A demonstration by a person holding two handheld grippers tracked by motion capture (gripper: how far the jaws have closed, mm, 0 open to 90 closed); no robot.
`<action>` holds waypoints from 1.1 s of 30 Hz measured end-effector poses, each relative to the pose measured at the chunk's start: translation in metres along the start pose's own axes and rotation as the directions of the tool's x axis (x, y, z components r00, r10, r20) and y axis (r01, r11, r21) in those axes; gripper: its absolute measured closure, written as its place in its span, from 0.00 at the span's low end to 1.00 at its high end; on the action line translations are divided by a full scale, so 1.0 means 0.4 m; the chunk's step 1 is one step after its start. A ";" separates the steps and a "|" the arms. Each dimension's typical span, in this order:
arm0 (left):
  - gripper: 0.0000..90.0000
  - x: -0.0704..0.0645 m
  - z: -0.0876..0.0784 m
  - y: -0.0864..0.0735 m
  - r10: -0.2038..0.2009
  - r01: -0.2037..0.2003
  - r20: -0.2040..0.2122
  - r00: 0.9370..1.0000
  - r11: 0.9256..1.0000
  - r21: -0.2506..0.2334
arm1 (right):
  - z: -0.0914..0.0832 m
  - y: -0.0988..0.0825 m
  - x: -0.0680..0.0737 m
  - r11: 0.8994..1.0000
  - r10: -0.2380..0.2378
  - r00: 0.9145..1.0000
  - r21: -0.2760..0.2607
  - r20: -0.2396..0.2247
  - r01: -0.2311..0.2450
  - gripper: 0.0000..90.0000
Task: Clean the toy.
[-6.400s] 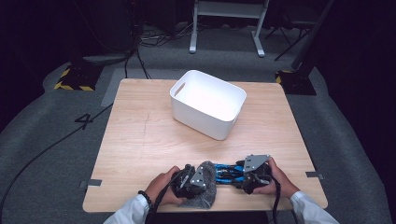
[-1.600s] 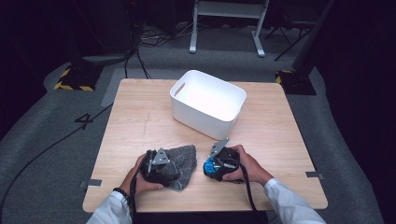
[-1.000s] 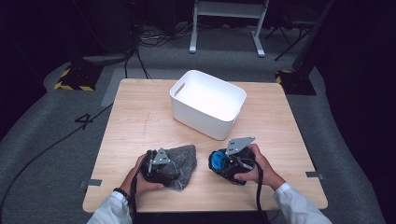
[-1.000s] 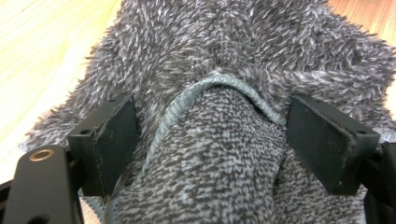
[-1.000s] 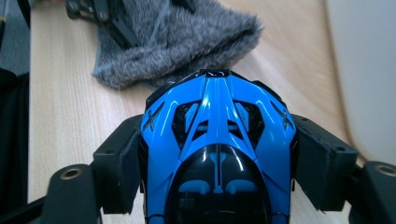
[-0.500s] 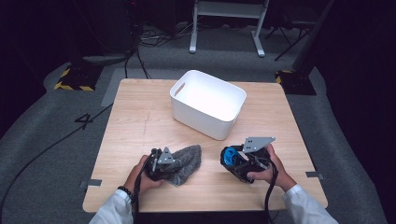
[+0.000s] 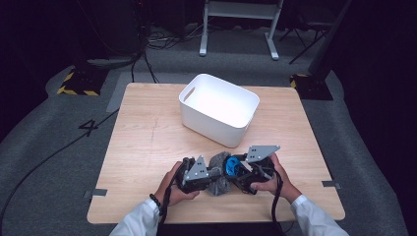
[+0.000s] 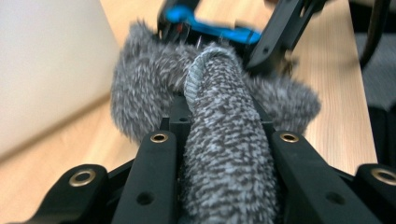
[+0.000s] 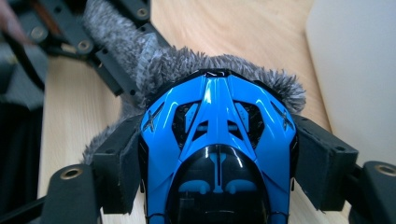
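Fluffy grey cloth (image 8: 224, 154), newly clamped by the closing left gripper (image 7: 209, 178), meets the blue toy car (image 9: 217, 140) gripped by the right gripper (image 7: 236, 169), seemingly for wiping

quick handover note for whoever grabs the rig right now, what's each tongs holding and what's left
Left tongs: jaws have just been closing, now shut on the grey fuzzy cloth.
Right tongs: shut on the blue toy car.
Position: both meet at the table's near edge; the car's nose touches the cloth. The white bin stands behind them, nothing visible inside.
Done: both things gripped and brought together.
Left: probably wiping or wrapping the car with the cloth; the bin may come next.
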State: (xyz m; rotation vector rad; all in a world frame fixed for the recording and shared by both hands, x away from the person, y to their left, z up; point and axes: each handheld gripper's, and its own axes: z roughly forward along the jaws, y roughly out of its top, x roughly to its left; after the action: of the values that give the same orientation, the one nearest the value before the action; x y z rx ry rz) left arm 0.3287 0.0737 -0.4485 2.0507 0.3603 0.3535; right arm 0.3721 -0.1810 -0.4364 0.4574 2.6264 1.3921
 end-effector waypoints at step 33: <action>0.81 -0.040 0.077 0.002 0.102 -0.106 0.030 0.994 0.973 0.206 | -0.088 0.053 0.014 0.974 -0.024 1.000 -0.224 -0.015 0.020 0.30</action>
State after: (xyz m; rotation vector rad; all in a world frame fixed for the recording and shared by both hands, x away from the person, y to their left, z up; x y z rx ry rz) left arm 0.3262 0.0429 -0.4639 2.2815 0.2883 0.3725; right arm 0.3621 -0.1956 -0.3991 0.3865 2.4391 1.6661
